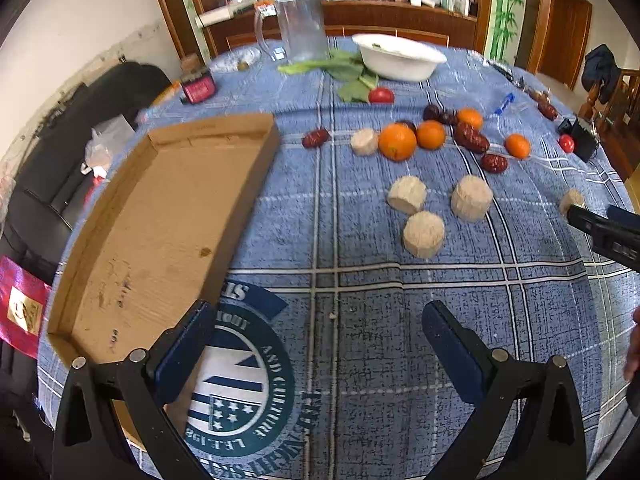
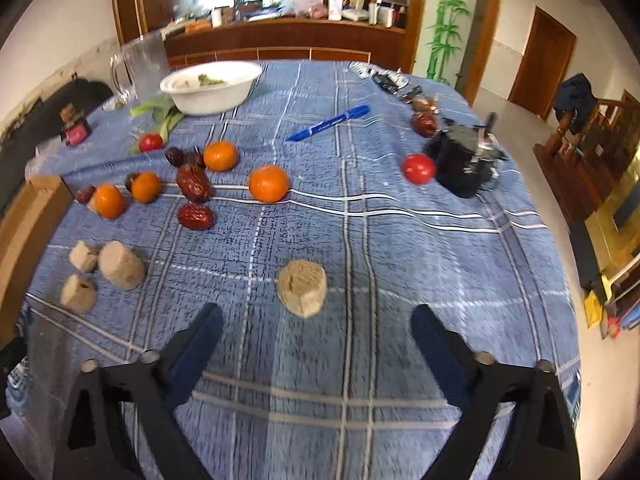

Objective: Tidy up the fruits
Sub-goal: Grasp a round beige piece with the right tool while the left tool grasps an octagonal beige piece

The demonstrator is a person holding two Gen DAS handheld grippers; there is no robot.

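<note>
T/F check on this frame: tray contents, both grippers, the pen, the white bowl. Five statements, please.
1. The cardboard tray already holds oranges. False: nothing lies in it.
2. The right gripper is open, with nothing between its fingers. True; a beige chunk lies just ahead.
3. The left gripper grips a red date. False: it is open over bare tablecloth.
4. The blue pen lies on the cloth. True.
5. The white bowl is upside down. False: it stands upright.
</note>
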